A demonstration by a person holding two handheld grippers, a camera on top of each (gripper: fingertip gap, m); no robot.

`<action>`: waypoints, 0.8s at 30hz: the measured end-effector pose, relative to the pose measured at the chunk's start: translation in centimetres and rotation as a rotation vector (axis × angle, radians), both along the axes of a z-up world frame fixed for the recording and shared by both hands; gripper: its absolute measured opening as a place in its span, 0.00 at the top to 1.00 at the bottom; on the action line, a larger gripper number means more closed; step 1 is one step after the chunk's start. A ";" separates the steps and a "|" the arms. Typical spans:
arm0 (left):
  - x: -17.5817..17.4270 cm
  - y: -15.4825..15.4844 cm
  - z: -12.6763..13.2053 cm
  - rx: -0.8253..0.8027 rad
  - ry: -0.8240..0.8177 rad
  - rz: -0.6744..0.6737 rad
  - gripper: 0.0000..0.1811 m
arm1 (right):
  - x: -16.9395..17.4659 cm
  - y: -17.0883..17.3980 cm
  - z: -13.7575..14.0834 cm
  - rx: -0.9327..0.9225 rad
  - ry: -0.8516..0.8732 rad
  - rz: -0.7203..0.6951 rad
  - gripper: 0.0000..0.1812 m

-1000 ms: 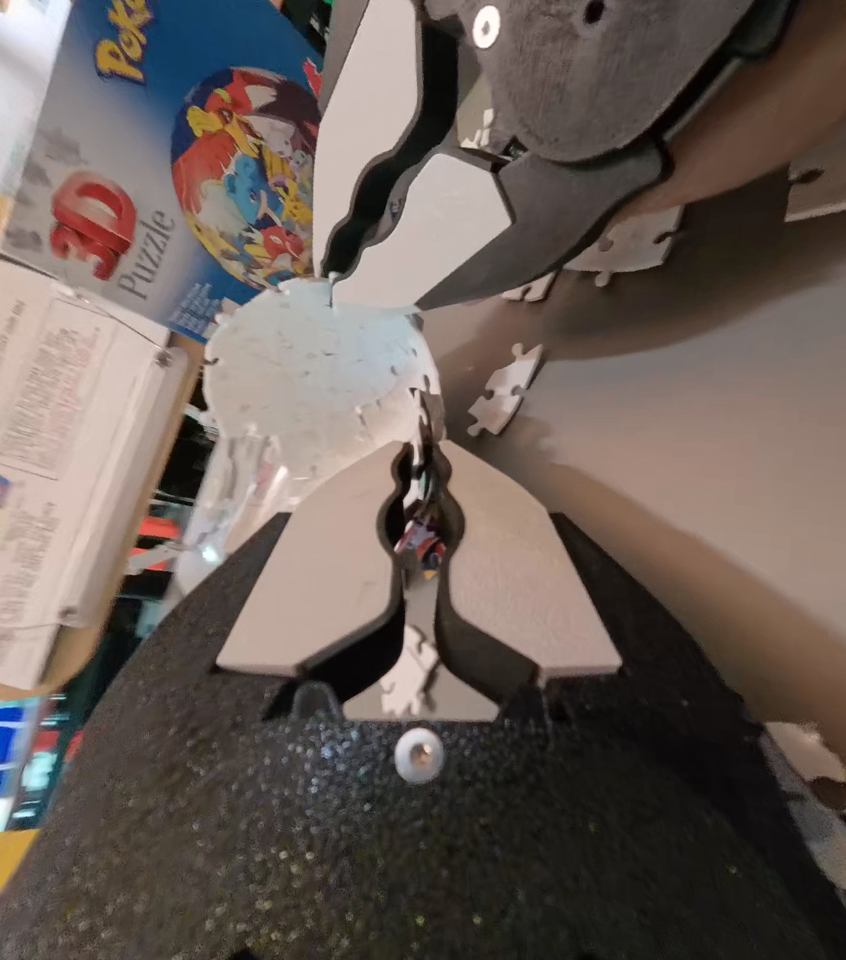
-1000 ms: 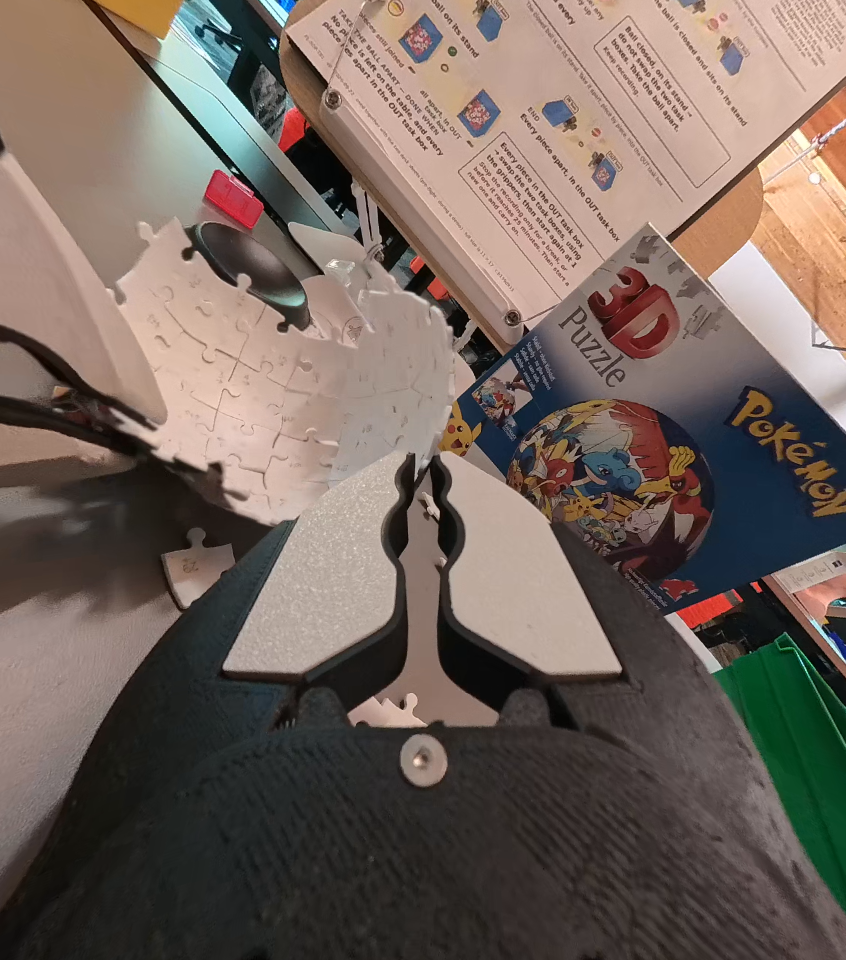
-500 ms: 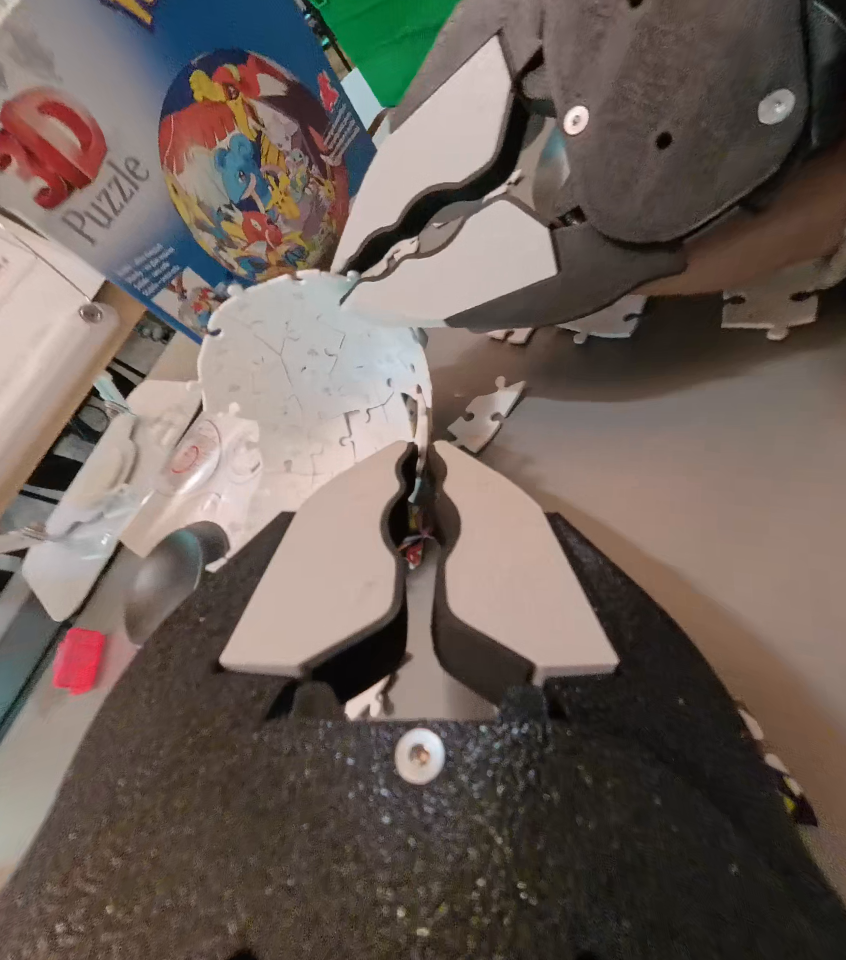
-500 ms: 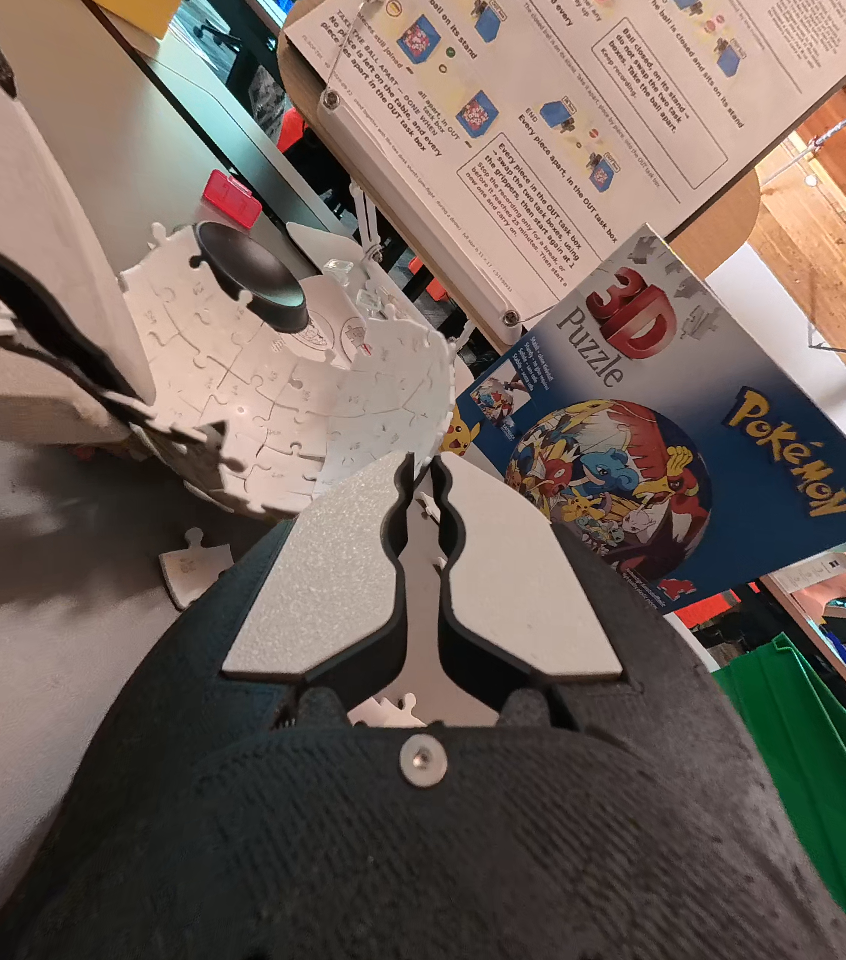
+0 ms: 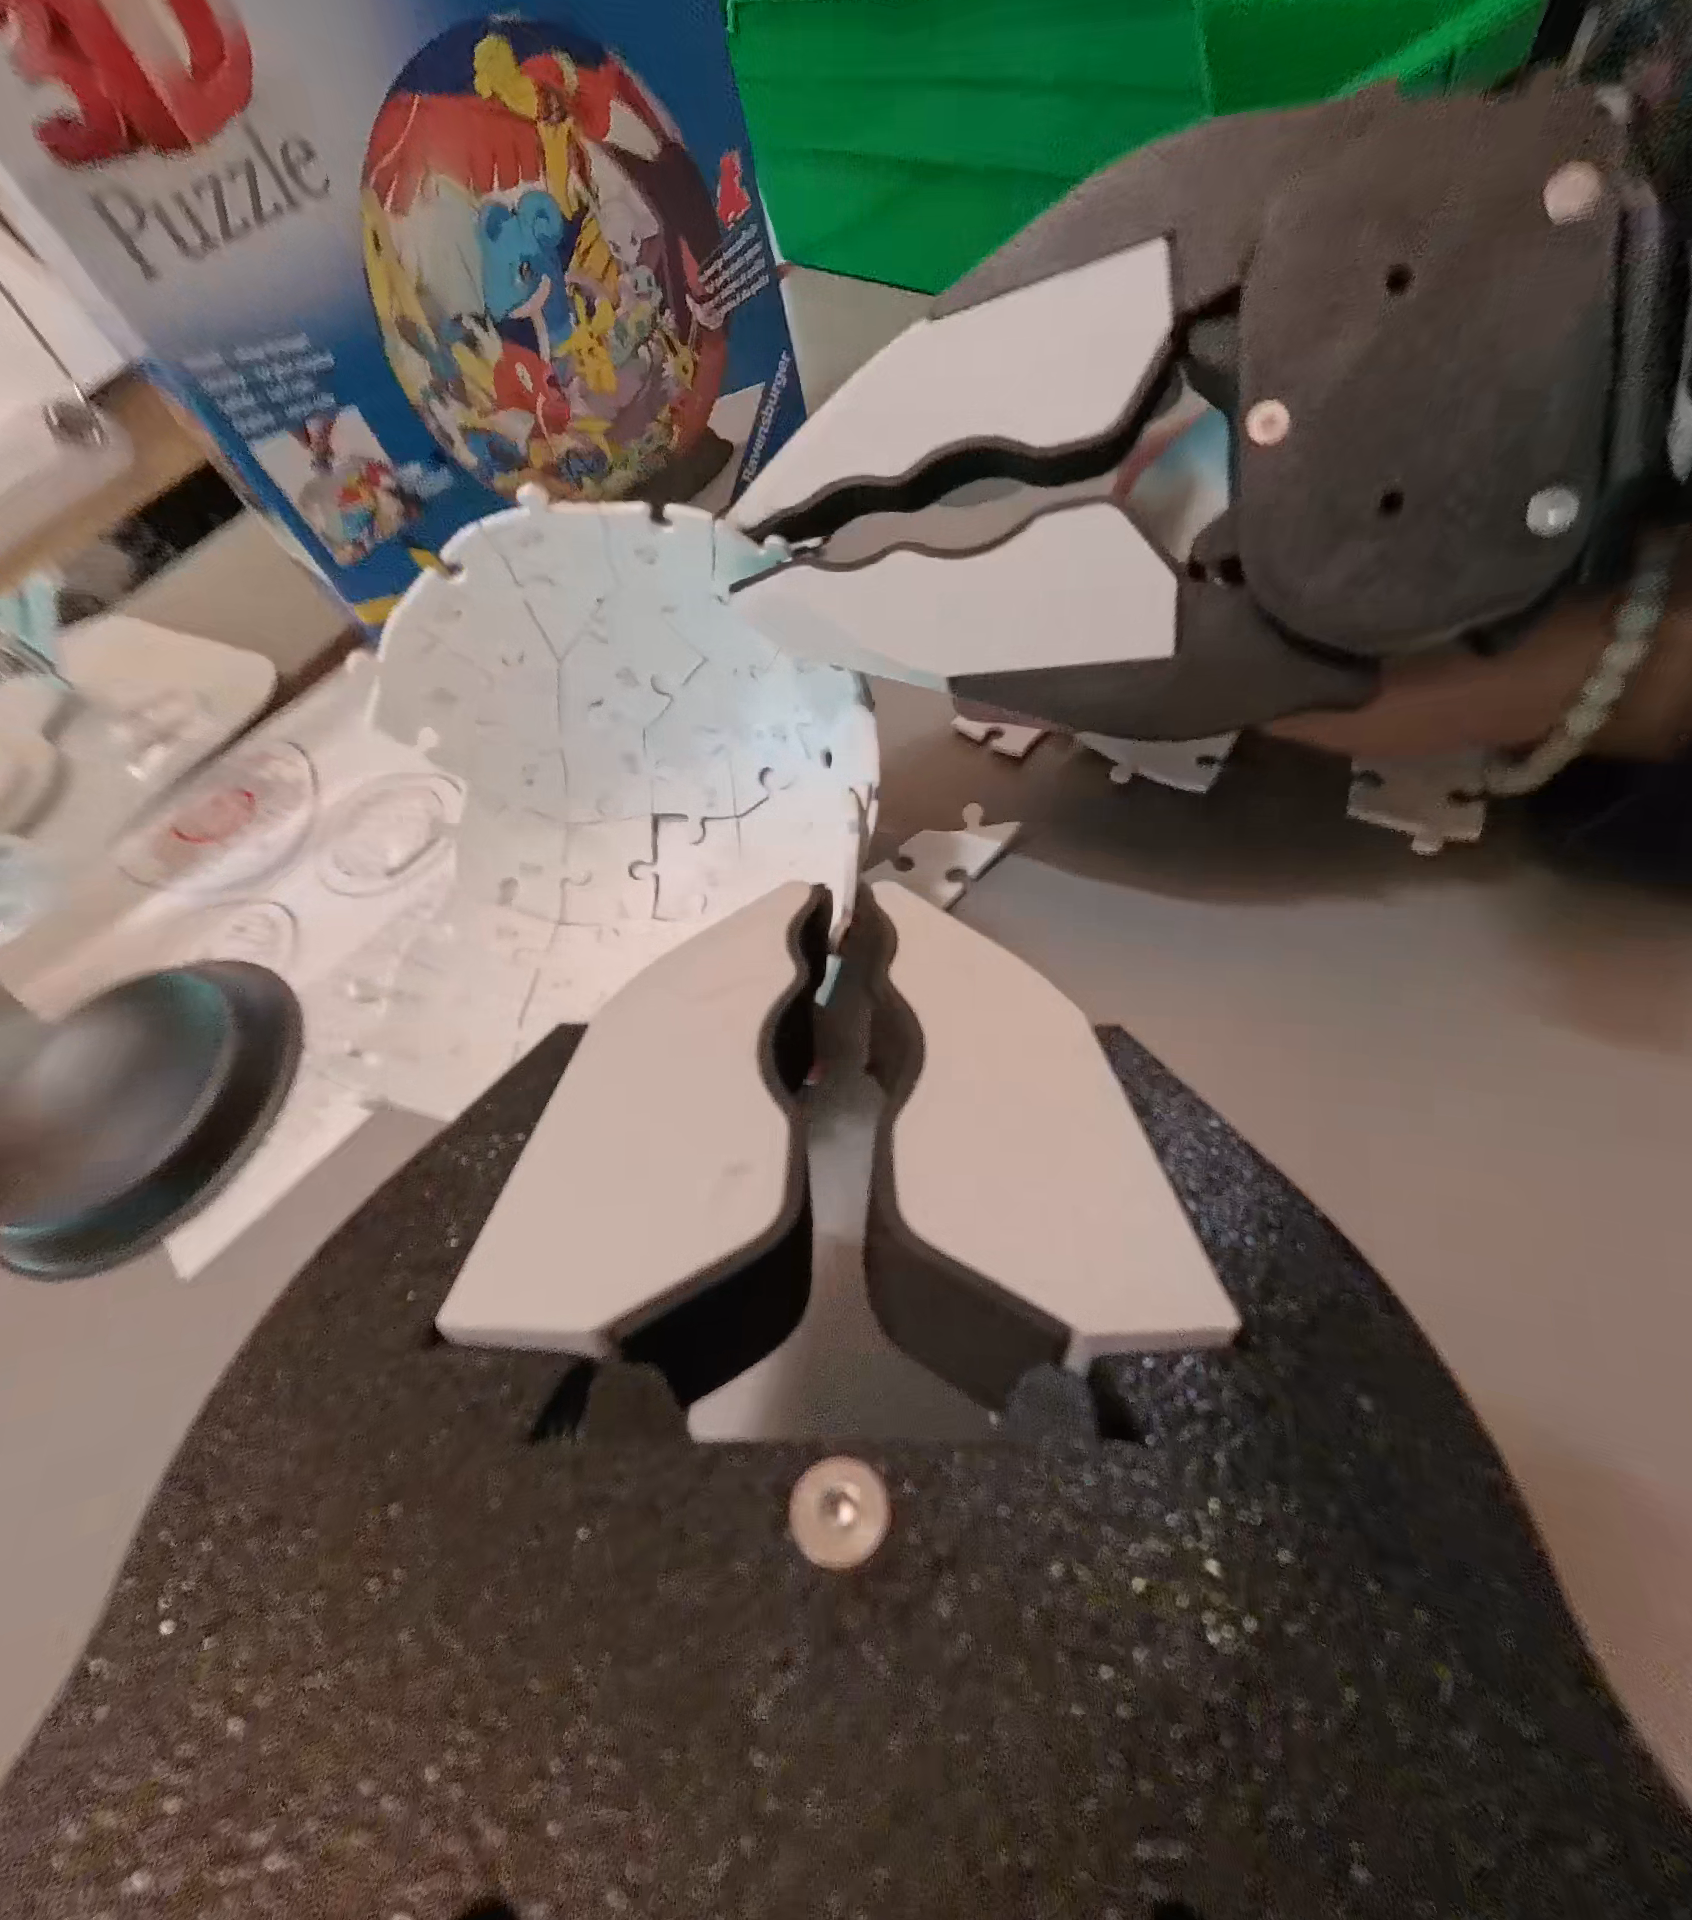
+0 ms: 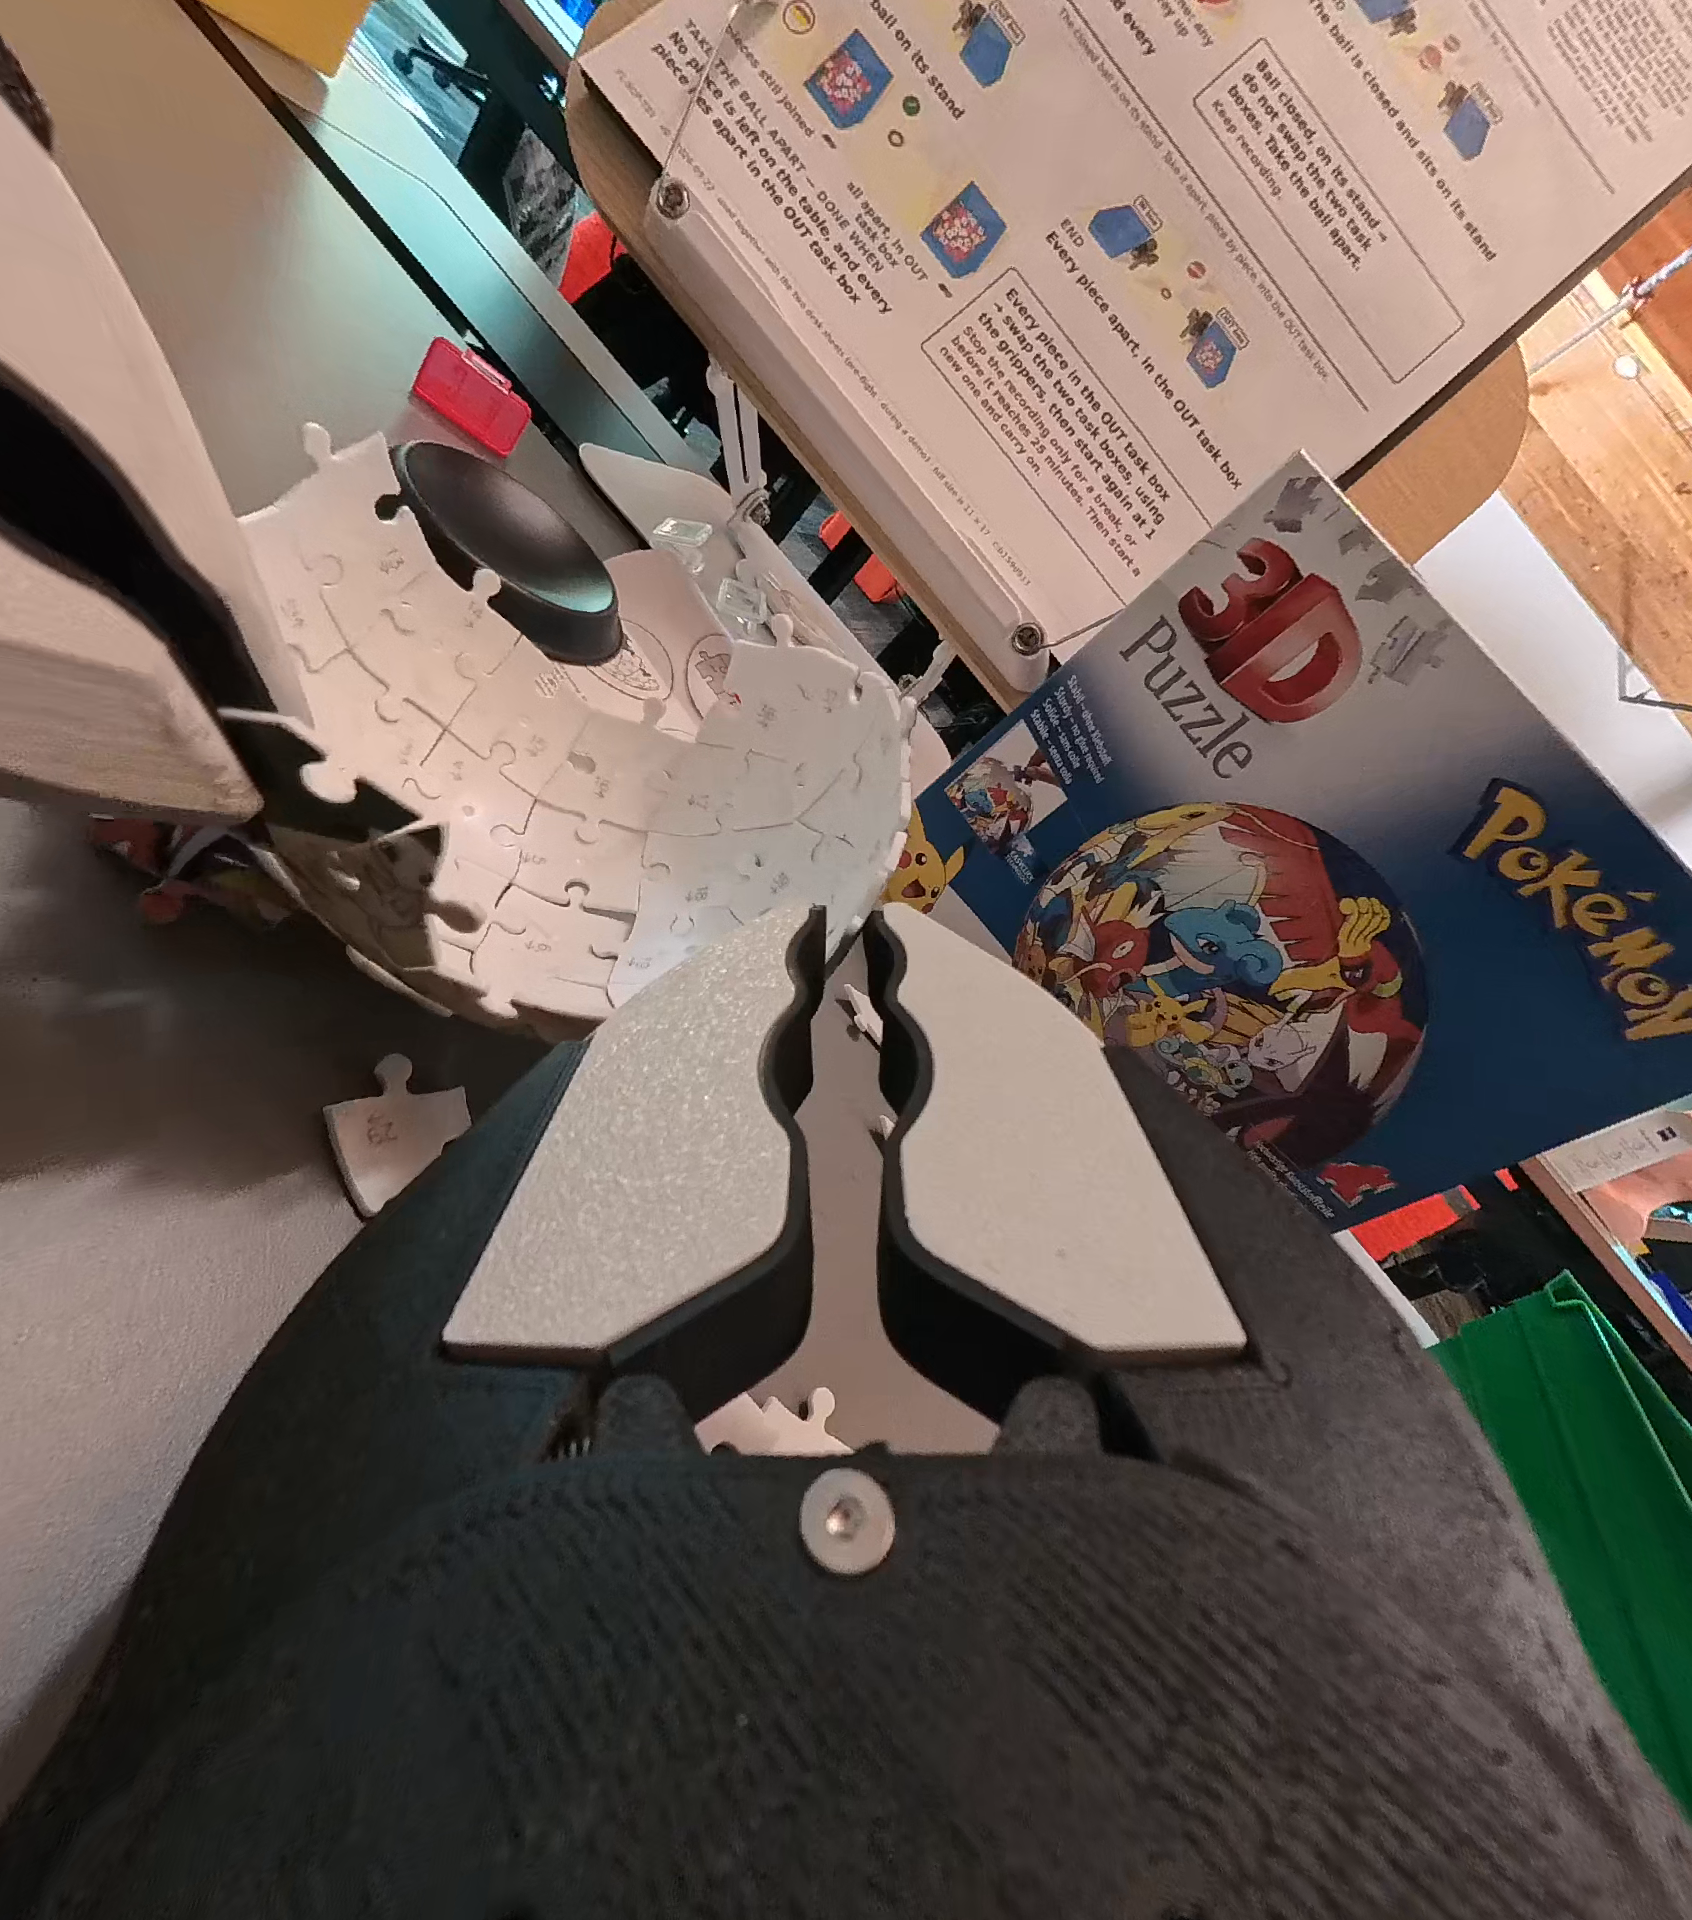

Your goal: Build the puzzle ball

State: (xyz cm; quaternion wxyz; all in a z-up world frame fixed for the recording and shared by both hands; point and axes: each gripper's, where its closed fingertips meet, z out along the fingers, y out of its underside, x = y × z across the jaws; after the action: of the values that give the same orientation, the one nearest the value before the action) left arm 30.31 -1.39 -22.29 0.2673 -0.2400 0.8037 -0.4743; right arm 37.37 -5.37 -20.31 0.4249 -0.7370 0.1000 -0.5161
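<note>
Left gripper [image 5: 840, 914] clamped on the near rim of the white half-built puzzle shell [image 5: 613, 717]; right gripper [image 6: 847, 925] pinched on the opposite rim. Since a second ago the shell has tipped from edge-on to open side facing the black round stand [image 5: 130, 1112], low over the grey tabletop [image 5: 1393, 1039]. Loose white puzzle piece [image 6: 390, 1127] lies beside the shell. Likely re-orienting for the next piece.
</note>
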 end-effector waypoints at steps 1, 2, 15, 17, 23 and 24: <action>0.1 0.1 0.1 -0.042 0.043 0.008 0.98 | 0.0 0.0 0.0 0.000 -0.001 0.001 0.96; 0.2 0.2 0.1 -0.085 0.085 0.017 0.97 | 0.0 0.0 0.0 0.002 -0.001 0.002 0.96; 0.5 0.3 0.5 -0.477 0.539 0.025 0.97 | 0.0 -0.2 0.3 0.022 -0.002 -0.001 0.96; 0.6 0.4 0.5 -0.507 0.575 0.009 0.97 | 0.0 -0.1 0.3 0.022 -0.004 0.002 0.96; 1.0 0.8 0.9 -0.415 0.430 0.002 0.98 | -0.6 0.0 0.8 0.031 -0.010 0.056 0.90; 1.2 0.8 1.2 -0.428 0.421 0.006 0.98 | -0.9 0.0 1.1 0.030 -0.011 0.090 0.88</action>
State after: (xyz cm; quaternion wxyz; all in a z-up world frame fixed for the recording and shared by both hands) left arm 31.51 -0.55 -21.08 0.0392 -0.3862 0.7226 -0.5719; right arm 36.48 -5.34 -19.26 0.4589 -0.7316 0.0721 -0.4990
